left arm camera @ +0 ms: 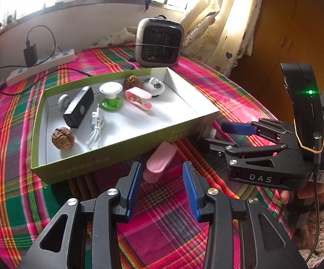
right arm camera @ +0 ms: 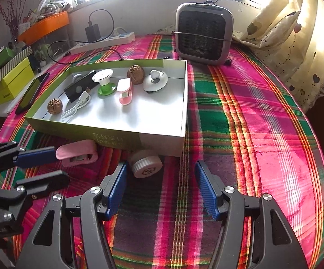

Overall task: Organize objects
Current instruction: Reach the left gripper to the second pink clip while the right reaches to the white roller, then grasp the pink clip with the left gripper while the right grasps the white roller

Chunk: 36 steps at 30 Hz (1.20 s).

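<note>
Left gripper fingers apart, empty, pink clip lower centre just ahead. Right gripper apart, white cap beside box. Advance, centre clip, then squeeze.

Colours on the tabletop
Pink, green and orange plaid cloth; green cardboard box with white inside; pink plastic clip; blue ribbed claw pads.

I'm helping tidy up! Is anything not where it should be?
Yes. Two things lie on the plaid cloth, outside the green box: a pink clip and a white round cap, both close against its near wall. A matching pink clip is already inside with the other bits.
</note>
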Available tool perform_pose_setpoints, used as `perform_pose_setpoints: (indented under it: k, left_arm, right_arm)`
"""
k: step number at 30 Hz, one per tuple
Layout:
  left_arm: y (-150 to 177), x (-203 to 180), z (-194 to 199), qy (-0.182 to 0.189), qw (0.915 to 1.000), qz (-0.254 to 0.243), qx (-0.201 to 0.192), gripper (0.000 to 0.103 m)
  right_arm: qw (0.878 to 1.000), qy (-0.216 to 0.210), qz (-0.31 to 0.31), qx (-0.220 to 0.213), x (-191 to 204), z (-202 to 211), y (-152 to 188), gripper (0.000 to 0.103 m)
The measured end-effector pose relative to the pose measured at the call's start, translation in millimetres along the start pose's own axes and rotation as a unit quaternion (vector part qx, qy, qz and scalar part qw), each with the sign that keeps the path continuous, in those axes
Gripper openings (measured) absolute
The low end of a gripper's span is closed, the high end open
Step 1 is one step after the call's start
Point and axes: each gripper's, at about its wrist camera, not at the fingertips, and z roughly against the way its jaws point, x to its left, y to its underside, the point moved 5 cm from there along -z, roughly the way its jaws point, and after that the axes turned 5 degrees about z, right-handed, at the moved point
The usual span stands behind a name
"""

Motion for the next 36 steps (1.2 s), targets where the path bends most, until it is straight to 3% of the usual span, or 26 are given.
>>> perform_pose_setpoints:
  k: [23,26,36]
  left_arm:
    - [-5.0,-17.9,-35.6,-0.001,0.9989,-0.021,0.042,0.036]
    - [-6.8,-19.6,-37.9,-0.008,0.9989,-0.021,0.041,0.036]
    - [-9.0,-20.7,-41.2,-0.031,0.9990,0.003,0.032,0.035]
  right_arm:
    - [1.000,-0.004,0.015,-0.005,-0.2,-4.5,-2.6,0.060]
    - [1.000,-0.005,0.018,-0.005,-3.4,-3.8,-1.4,0.052]
    - [1.000,-0.026,0.014,-0.008,-9.6,-4.0,-2.0,0.040]
